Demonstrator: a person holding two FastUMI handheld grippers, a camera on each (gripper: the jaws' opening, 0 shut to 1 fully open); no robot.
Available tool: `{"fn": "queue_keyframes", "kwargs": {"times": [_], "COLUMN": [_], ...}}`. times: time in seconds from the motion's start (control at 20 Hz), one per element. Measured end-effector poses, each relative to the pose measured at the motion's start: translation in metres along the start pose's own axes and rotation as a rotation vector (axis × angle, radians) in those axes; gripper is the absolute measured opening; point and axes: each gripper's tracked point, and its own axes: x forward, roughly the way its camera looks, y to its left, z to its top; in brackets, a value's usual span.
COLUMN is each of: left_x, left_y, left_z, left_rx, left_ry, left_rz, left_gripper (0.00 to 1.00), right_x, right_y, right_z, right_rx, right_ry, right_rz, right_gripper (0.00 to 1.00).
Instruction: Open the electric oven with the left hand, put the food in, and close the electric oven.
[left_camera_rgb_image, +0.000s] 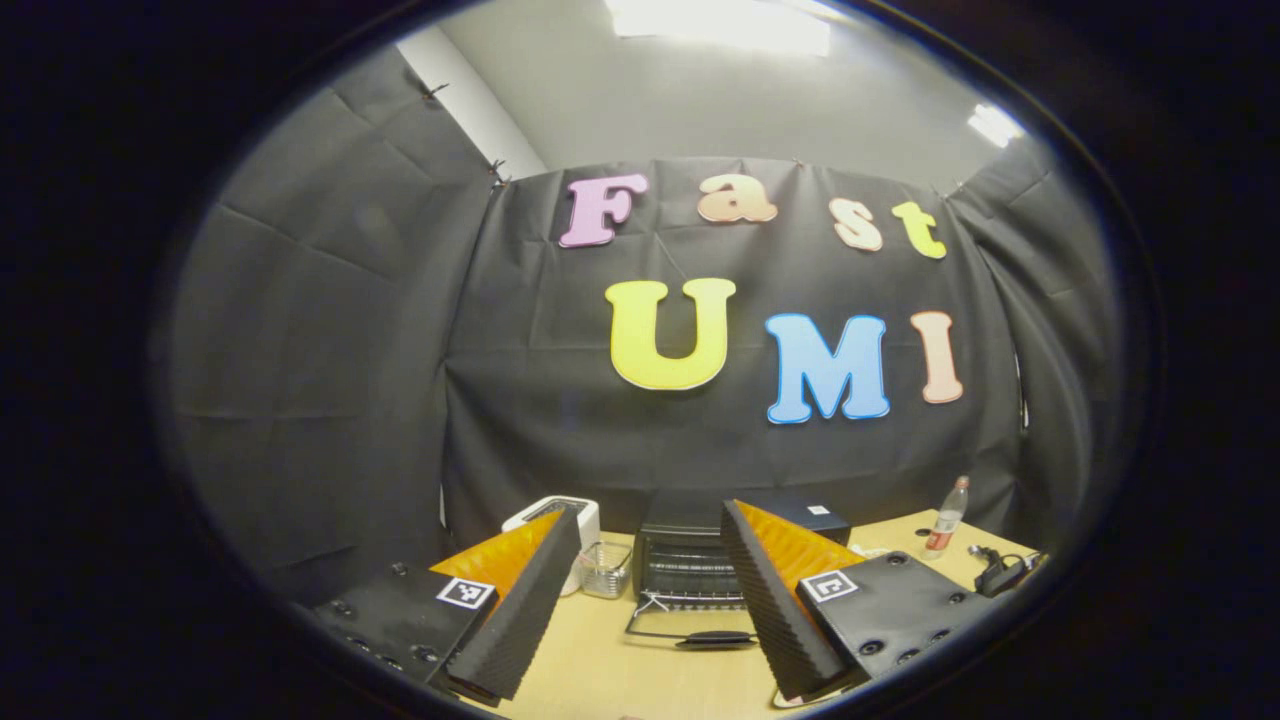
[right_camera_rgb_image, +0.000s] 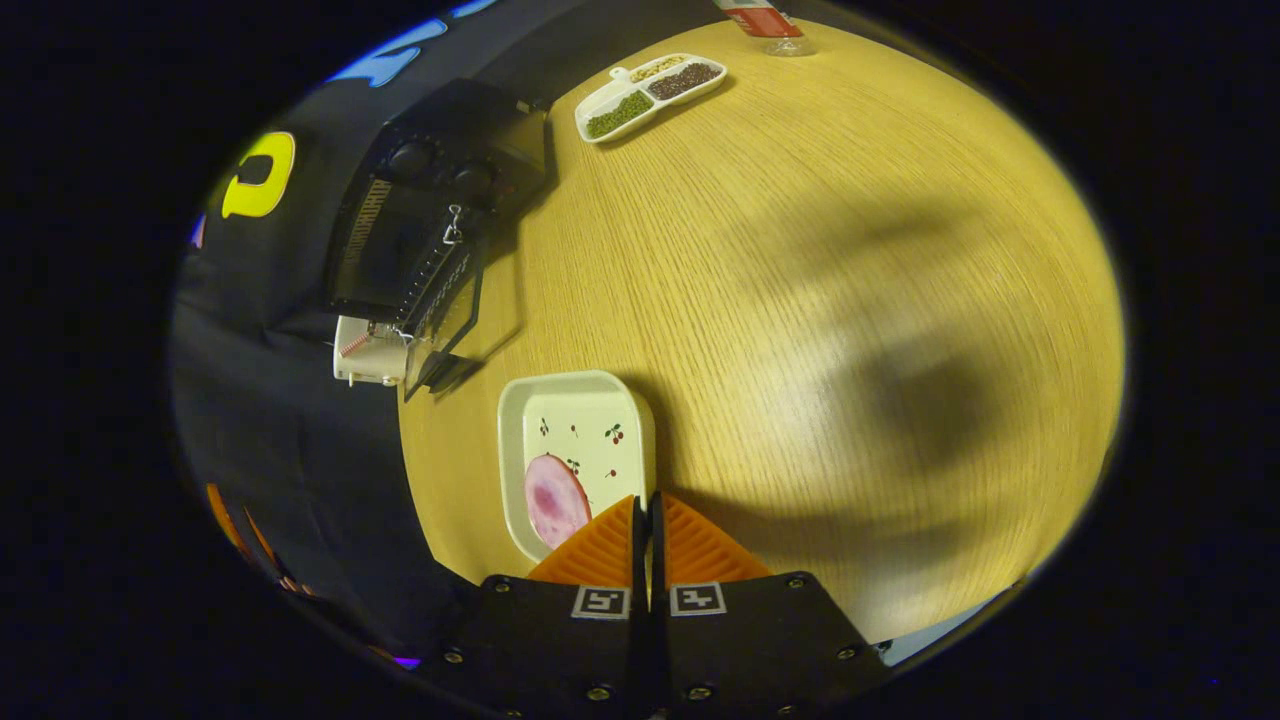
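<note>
The oven (left_camera_rgb_image: 690, 565) stands open on the table (right_camera_rgb_image: 800, 300) between a toaster (left_camera_rgb_image: 560, 515) and bottle (left_camera_rgb_image: 945, 520). The left gripper (left_camera_rgb_image: 650, 600) gapes empty; the right gripper (right_camera_rgb_image: 645, 515) pinches the rim of the dish (right_camera_rgb_image: 575, 455) holding food (right_camera_rgb_image: 555, 498).

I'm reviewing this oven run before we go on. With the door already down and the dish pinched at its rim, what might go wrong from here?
1. The right gripper pinches only the near rim of the white dish; it may tilt when lifted, and the pink food slice could slide off.
2. The oven door lies flat toward the table edge; the dish could catch on it going in.
</note>
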Motion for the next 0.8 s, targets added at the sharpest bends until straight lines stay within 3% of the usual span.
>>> {"fn": "queue_keyframes", "kwargs": {"times": [0.25,0.8], "left_x": [0.007,0.027], "left_y": [0.005,0.037], "left_z": [-0.009,-0.031], "left_rx": [-0.002,0.007], "left_ry": [0.011,0.054], "left_rz": [0.000,0.007], "left_gripper": [1.00,1.00], "right_x": [-0.008,0.016], "right_y": [0.040,0.142], "right_z": [0.007,0.043], "right_rx": [0.072,0.265], "right_ry": [-0.057,-0.244], "right_rz": [0.082,0.176], "right_gripper": [0.01,0.00]}}
